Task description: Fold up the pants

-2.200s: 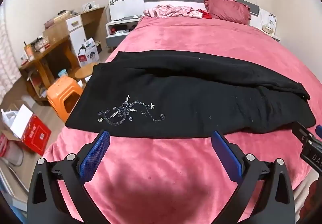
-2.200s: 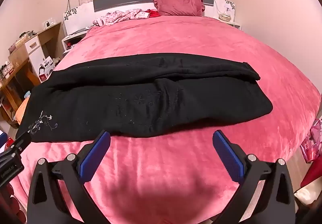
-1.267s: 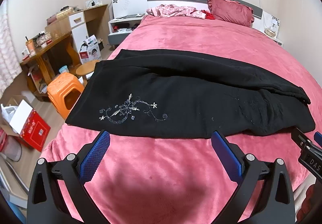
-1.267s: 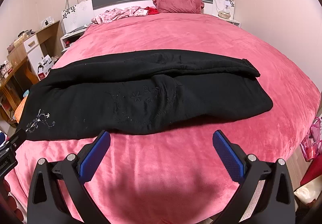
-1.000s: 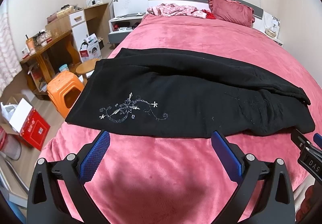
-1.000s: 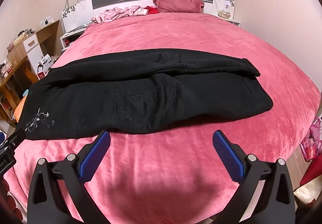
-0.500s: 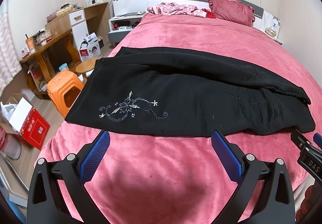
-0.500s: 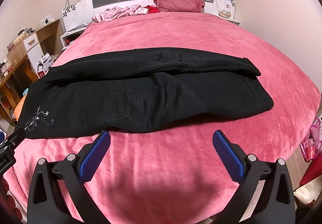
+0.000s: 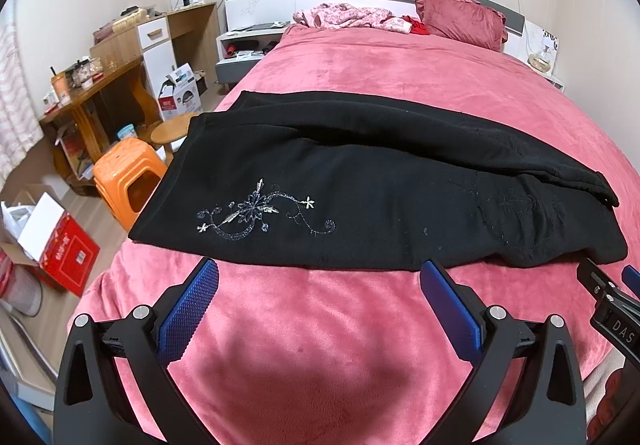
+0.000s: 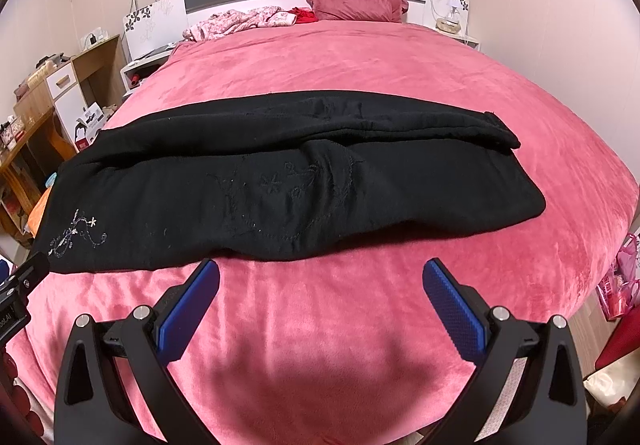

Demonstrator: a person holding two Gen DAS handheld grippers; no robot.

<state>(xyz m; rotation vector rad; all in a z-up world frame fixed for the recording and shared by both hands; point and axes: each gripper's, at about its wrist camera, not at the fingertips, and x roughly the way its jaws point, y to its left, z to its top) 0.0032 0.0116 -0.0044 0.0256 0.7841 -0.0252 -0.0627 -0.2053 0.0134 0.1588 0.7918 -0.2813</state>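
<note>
Black pants (image 9: 380,185) (image 10: 280,181) lie lengthwise across the pink bed (image 9: 320,345) (image 10: 340,325), one leg folded over the other, with silver flower embroidery (image 9: 256,217) near the left end. My left gripper (image 9: 320,281) hovers open over bare blanket just in front of the pants' near edge. Over to the right, my right gripper (image 10: 320,281) is likewise open and holds nothing, short of the near edge. Each gripper's tip shows at the side of the other's view.
An orange stool (image 9: 128,177), a round wooden stool (image 9: 170,133), a wooden desk (image 9: 100,85) and a red box (image 9: 64,253) stand left of the bed. A red pillow (image 10: 356,1) and pink clothes (image 10: 240,23) lie at the headboard. Bags (image 10: 616,281) sit on the floor at right.
Both grippers have drifted slightly, so the pants sit a little differently in view. Both stay open and the pants have not moved.
</note>
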